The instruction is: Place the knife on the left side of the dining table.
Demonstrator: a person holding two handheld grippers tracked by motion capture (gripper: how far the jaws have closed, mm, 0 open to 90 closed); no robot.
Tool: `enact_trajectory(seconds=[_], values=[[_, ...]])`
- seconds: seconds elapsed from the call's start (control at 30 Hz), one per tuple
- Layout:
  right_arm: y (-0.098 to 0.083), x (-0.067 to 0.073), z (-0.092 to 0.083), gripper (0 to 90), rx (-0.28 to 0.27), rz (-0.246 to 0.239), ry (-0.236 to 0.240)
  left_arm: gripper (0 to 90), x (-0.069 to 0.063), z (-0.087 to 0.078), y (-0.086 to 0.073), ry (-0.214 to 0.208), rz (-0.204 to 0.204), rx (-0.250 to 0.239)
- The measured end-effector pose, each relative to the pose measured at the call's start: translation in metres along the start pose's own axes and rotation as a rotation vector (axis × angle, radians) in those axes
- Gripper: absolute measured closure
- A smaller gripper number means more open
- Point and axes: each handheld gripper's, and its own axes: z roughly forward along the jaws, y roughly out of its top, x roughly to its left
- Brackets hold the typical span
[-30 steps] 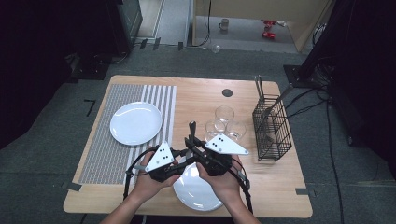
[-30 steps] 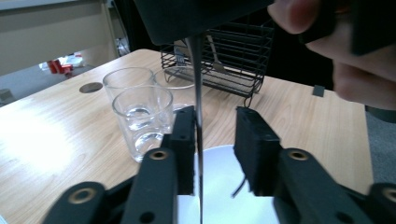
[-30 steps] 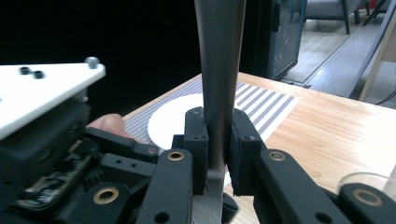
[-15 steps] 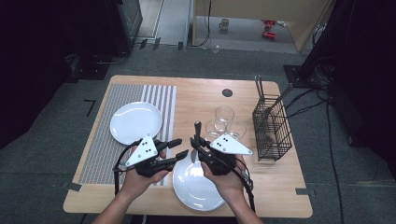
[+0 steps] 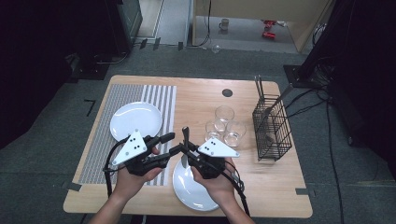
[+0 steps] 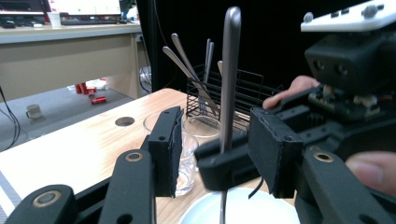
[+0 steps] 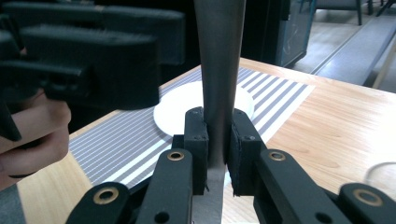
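The right gripper (image 5: 186, 148) is clamping a slim upright steel utensil (image 5: 185, 140) just above the near white round plate (image 5: 194, 189), while the left gripper (image 5: 172, 143), its jaws just opening, is standing apart beside it, so handover looks done, placing remains.

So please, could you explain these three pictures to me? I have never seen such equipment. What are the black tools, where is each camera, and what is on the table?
A person holds a hand tool with two black jaws in each hand. One camera looks down from above; the other two ride on the tools and look along their jaws. The right gripper is shut on an upright metal utensil. The left gripper has just been opening; its pads stand on either side of the utensil without pressing it. On the wooden table lie a striped mat, two white plates, three glasses and a black wire basket with cutlery.
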Motion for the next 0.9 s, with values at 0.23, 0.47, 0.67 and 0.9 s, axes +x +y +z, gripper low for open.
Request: enact_trajectory(seconds=[0.23, 0.47, 0.67, 0.9], values=[[-0.002, 0.009, 0.007, 80.1, 0.003, -0.003, 0.03, 59.0, -0.001, -0.001, 0.004, 0.018, -0.015, 0.001], [-0.004, 0.018, 0.011, 80.1, 0.009, -0.018, 0.055, 65.1, -0.001, -0.001, 0.005, 0.039, -0.033, 0.007], [-0.006, 0.021, 0.014, 80.2, 0.02, -0.027, 0.065, 70.5, 0.0, -0.002, 0.007, 0.027, -0.05, 0.002], [-0.009, 0.029, 0.019, 80.1, 0.033, -0.047, 0.082, 83.3, 0.0, -0.003, 0.007, 0.036, -0.066, -0.005]])
